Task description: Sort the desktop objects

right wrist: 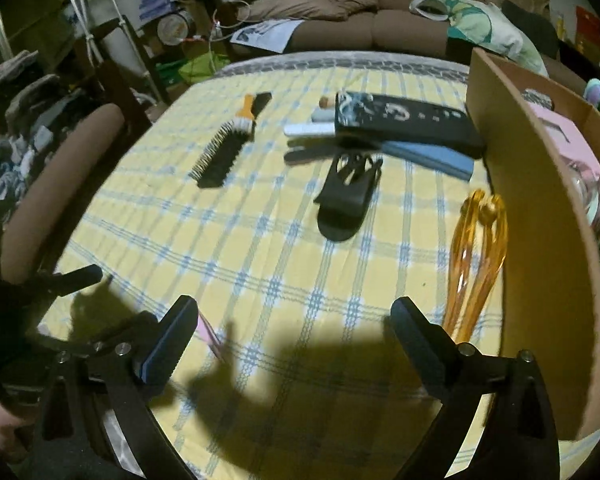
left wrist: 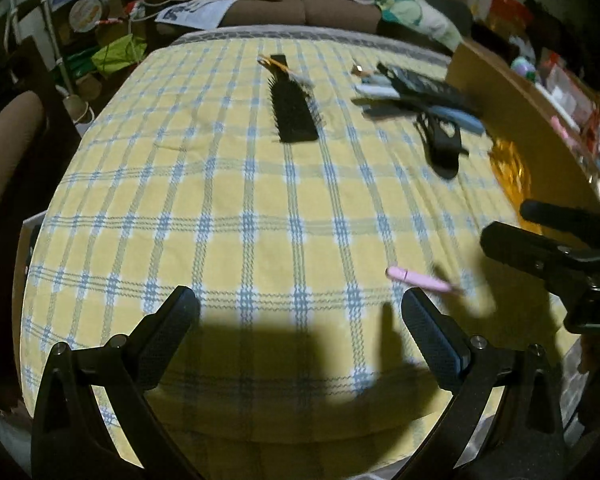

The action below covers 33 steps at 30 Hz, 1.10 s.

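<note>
My left gripper [left wrist: 300, 312] hangs open over the yellow checked tablecloth [left wrist: 260, 208], nothing between its fingers. A slim pink stick [left wrist: 420, 278] lies just right of its right finger. My right gripper [right wrist: 296, 320] is open too and holds nothing; the pink stick [right wrist: 208, 330] peeks out behind its left finger. Farther back lie a black hairbrush [right wrist: 224, 156], a small orange-handled brush [right wrist: 248, 114], a black case [right wrist: 404, 124], a blue file [right wrist: 432, 156], a white file [right wrist: 308, 130], a black holder [right wrist: 348, 196] and an orange wire massager [right wrist: 476, 252].
A tall cardboard box [right wrist: 540, 200] holding several small items stands along the table's right side. A brown chair back [right wrist: 60, 184] is at the left edge. A brown sofa [right wrist: 360, 24] sits behind the table. The right gripper [left wrist: 506, 222] shows at the left view's right edge.
</note>
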Available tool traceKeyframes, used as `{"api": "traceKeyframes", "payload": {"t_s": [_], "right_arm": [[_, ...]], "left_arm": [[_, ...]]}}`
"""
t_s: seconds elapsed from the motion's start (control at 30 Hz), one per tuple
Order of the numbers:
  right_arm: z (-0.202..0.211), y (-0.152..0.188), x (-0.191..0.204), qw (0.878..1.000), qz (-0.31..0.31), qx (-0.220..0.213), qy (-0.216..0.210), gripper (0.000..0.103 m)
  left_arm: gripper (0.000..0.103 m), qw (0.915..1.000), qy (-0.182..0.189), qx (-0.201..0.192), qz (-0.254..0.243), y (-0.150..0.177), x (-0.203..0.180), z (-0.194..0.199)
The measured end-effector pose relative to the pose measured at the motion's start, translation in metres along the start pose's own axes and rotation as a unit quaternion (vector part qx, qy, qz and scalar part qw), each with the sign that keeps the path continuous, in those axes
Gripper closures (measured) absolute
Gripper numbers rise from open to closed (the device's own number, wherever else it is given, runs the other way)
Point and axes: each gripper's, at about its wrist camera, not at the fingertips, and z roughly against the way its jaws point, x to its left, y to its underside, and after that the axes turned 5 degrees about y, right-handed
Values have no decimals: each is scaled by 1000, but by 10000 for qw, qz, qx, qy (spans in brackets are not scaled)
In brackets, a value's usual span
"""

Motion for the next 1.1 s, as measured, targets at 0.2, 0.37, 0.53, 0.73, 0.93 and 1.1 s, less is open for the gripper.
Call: {"api": "traceKeyframes", "payload": {"t_s": [0.2, 0.37, 0.53, 0.73, 0.93, 1.1], "right_arm": [[-21, 17, 0, 9991, -111, 97, 386, 0], [-21, 27, -2, 9978, -189, -115, 633, 0], [-7, 46, -7, 9965, -431, -269, 658, 0], [-7, 55, 4, 9948, -33, -255, 983, 0], [-11, 55, 6, 9937, -38, -234, 1096, 0], [-11, 55, 6, 9937, -37, -234, 1095, 0]], "left_arm": [[0, 9994, -287, -50, -184, 8, -8, -15], [0, 9988, -348, -345, -78, 13, -7, -16], [0, 9988, -318, -354, -88, 13, -5, -14], [0, 9988, -332, -359, -91, 13, -6, -14], [0, 9988, -332, -361, -88, 13, -6, -14], [0, 9988, -328, -364, -83, 13, -6, -14]]}}
